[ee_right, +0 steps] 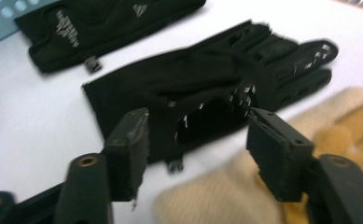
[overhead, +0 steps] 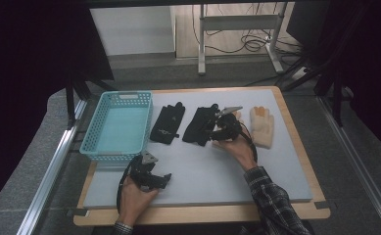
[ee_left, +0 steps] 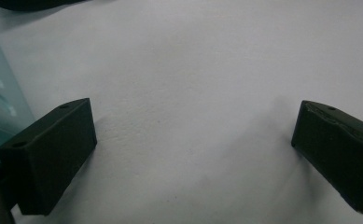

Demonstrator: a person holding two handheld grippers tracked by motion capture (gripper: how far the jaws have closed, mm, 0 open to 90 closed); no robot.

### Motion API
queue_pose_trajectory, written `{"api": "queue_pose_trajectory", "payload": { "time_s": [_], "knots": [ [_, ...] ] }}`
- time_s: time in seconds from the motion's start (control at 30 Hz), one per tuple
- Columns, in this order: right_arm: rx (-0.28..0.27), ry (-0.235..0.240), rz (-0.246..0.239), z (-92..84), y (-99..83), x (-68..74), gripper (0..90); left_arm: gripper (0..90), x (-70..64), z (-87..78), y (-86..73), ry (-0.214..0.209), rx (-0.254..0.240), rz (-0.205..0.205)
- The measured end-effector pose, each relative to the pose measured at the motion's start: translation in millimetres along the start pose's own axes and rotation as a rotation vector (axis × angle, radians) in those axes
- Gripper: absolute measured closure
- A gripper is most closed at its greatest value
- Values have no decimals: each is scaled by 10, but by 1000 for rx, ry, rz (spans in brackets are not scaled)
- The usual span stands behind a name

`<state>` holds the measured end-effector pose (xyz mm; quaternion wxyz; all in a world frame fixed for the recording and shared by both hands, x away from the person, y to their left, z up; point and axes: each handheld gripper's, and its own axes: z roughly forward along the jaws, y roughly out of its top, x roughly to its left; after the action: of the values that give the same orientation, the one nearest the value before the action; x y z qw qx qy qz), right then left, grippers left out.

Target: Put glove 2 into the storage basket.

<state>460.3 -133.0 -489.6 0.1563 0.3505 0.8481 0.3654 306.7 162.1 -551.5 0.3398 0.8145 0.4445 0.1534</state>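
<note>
High view: right gripper (overhead: 216, 128) sits over the cuff end of the middle black glove (overhead: 200, 125), which lies flat on the bench (overhead: 217, 171) between the other black glove (overhead: 168, 123) and the beige glove (overhead: 262, 126). Turquoise basket (overhead: 117, 125) at bench left holds nothing, looks like the drop target. In the right gripper view the fingers (ee_right: 130, 144) are part-spread, straddling the black glove's near edge; pads don't look to be pressing fabric yet, so no grip. Left gripper (overhead: 151, 177) is parked on bare bench beside the basket's near corner, fingers (ee_left: 53, 154) wide apart with nothing between them. Risks as I see it: right-hand pad hangs right over the beige glove's cuff (ee_right: 216, 200), and the two gloves lie just beside each other there, so closing now could catch the beige fabric along with the black, or instead of it. Fingers also bracket only the glove's edge, not the body; a shallow pinch on thin, limp fabric could slip out on the lift, or the glove drags and shoves its neighbour. Right gripper view is motion-blurred, so contact is hard to judge; closing mid-travel risks missing the hem. I'd settle lower and further onto the black glove first.
</note>
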Motion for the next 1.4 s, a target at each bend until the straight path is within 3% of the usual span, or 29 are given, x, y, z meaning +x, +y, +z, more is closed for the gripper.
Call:
{"api": "queue_pose_trajectory", "payload": {
  "time_s": [0.1, 0.23, 0.5, 0.57, 0.7, 0.8, 0.87, 0.9, 0.93, 1.07, 1.23, 1.27, 1.4],
  "knots": [
    [5, -11, 1, 116, 103, -39, 478, 1, 4, -2, 0, -2, 3, 3],
    [25, -29, 2, 235, 160, -84, 511, 0, 4, -2, 0, -1, 3, 3],
    [38, -68, 35, 429, 270, -172, 440, 0, 5, -2, 0, -1, 4, 4],
    [52, -79, 45, 527, 311, -161, 395, 0, 5, -2, 0, -2, 4, 4],
    [94, -104, 37, 658, 322, -142, 407, 1, 4, -2, 0, -2, 3, 2],
    [128, -106, 42, 723, 318, -132, 455, 1, 3, -2, 0, -2, 3, 2],
    [134, -91, 81, 749, 323, -146, 522, 1, 3, -2, 0, -2, 3, 3],
    [137, -79, 115, 757, 327, -164, 560, 1, 3, -2, -1, -2, 2, 3],
    [140, -70, 135, 757, 333, -175, 675, 1, 3, -2, -1, -1, 2, 3],
    [152, -40, 145, 756, 342, -175, 824, 1, 3, -2, 0, -2, 3, 3],
    [149, -39, 121, 730, 342, -159, 837, 1, 3, -2, 0, -2, 3, 3],
    [148, -41, 92, 686, 358, -137, 838, 1, 4, -2, 0, -2, 3, 3],
    [126, -31, 77, 592, 390, -105, 839, 1, 2, -1, -1, -3, 3, 1]
  ]
}}
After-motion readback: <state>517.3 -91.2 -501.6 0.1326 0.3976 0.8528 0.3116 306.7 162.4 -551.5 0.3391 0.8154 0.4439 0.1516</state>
